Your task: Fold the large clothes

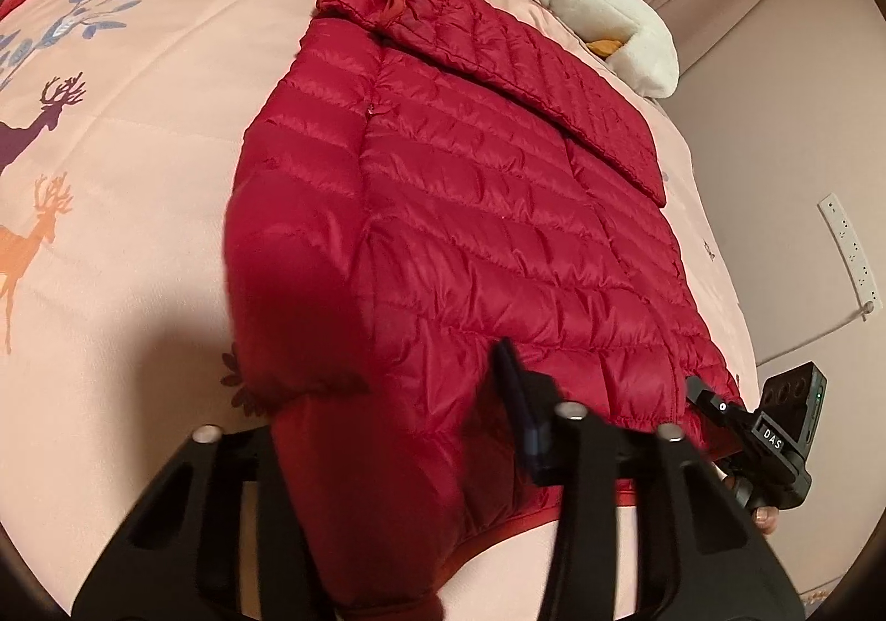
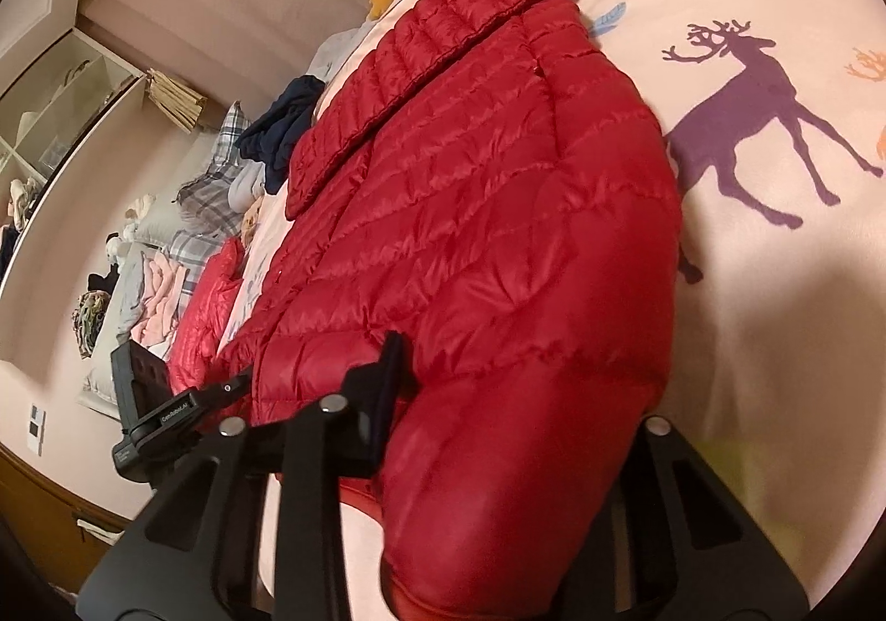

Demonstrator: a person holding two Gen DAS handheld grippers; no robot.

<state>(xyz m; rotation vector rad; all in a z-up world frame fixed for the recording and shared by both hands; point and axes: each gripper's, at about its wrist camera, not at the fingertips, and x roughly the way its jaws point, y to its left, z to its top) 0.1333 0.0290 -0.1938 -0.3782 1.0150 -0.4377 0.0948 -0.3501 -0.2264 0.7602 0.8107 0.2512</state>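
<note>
Over at the left, the left gripper [image 1: 387, 460] tips steeply down toward the bed, its jaws clamped on the near hem of the red quilted down jacket [image 1: 487, 233], fabric bunched thick between the black fingers. The jacket lies spread on the pink deer-print bedspread [image 1: 138, 133], collar toward the far end, one sleeve folded across its body. Beyond its collar sits a white plush toy [image 1: 609, 28]. To the right, the right gripper [image 2: 498, 460] angles down less steeply and pinches the other part of the same hem, red cloth filling the gap between its jaws. A fingertip of the person shows beneath that gripper's housing in the left view. Both tools are close together at the near edge.
</note>
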